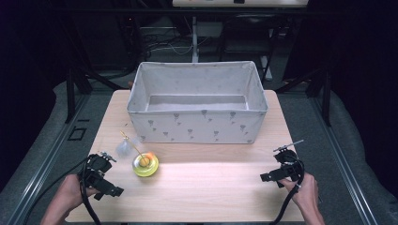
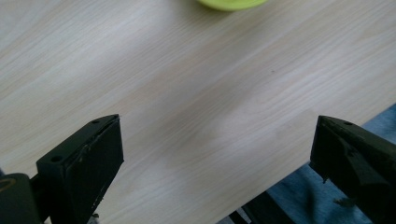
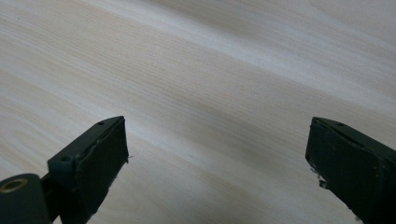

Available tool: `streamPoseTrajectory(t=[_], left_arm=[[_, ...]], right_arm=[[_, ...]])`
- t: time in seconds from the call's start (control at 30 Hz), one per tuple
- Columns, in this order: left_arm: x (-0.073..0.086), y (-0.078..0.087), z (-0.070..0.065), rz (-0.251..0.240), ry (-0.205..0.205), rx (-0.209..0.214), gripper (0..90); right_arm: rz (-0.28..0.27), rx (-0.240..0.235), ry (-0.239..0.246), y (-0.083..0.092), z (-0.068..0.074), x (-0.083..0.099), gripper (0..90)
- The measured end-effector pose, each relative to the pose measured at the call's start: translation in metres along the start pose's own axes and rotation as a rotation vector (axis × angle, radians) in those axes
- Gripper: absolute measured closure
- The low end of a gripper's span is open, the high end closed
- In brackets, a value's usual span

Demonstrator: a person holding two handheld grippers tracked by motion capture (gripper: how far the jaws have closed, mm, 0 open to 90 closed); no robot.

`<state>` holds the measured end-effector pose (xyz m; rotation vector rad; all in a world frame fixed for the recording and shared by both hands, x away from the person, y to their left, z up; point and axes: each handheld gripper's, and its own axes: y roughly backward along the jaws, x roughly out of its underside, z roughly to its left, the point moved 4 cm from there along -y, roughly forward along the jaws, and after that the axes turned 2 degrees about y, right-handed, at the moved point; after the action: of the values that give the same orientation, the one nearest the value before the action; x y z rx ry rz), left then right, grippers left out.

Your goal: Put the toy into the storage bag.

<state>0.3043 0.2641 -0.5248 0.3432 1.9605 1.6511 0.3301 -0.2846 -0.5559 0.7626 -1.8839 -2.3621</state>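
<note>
A yellow-green round dish (image 1: 145, 164) holding a small orange and yellow piece sits on the wooden table (image 1: 197, 187), left of centre; its rim (image 2: 232, 3) peeks in at the top of the left gripper view. Just left of the dish, my left gripper (image 1: 112, 191) stands open over bare wood near the front edge. My right gripper (image 1: 265, 177) is open too, low over the table at the front right, with nothing between its jaws. A white fabric box (image 1: 197, 104) with a small grey print stands at the back of the table.
A clear wrapped item with a thin gold stick (image 1: 126, 144) lies between the dish and the box. Dark stands and cables fill the floor behind the table. Grey floor borders the table on both sides.
</note>
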Motion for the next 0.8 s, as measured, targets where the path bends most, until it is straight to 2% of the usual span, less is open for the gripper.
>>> streamPoseTrajectory(t=[0.23,0.3,0.4,0.5,0.7,0.8], left_arm=[[-0.012,0.013,-0.019,-0.038,-0.038,0.066,2.3],[-0.015,0.015,-0.022,-0.036,-0.057,0.071,1.4],[-0.021,0.017,-0.025,-0.046,-0.063,0.08,0.9],[-0.025,0.02,-0.024,-0.052,-0.073,0.08,0.2],[-0.036,0.027,-0.026,-0.084,-0.078,0.11,0.0],[-0.041,0.032,-0.027,-0.095,-0.087,0.108,0.0]], right_arm=[[0.007,-0.009,0.01,0.0,0.001,0.0,5.7],[0.001,-0.014,0.005,0.0,0.002,0.0,5.9],[0.009,-0.015,0.01,-0.002,0.003,0.0,6.0],[-0.018,-0.023,-0.002,0.0,0.004,-0.001,6.4],[-0.014,-0.031,-0.001,0.001,0.004,-0.001,6.7],[-0.022,-0.029,-0.011,0.001,0.003,-0.002,6.7]])
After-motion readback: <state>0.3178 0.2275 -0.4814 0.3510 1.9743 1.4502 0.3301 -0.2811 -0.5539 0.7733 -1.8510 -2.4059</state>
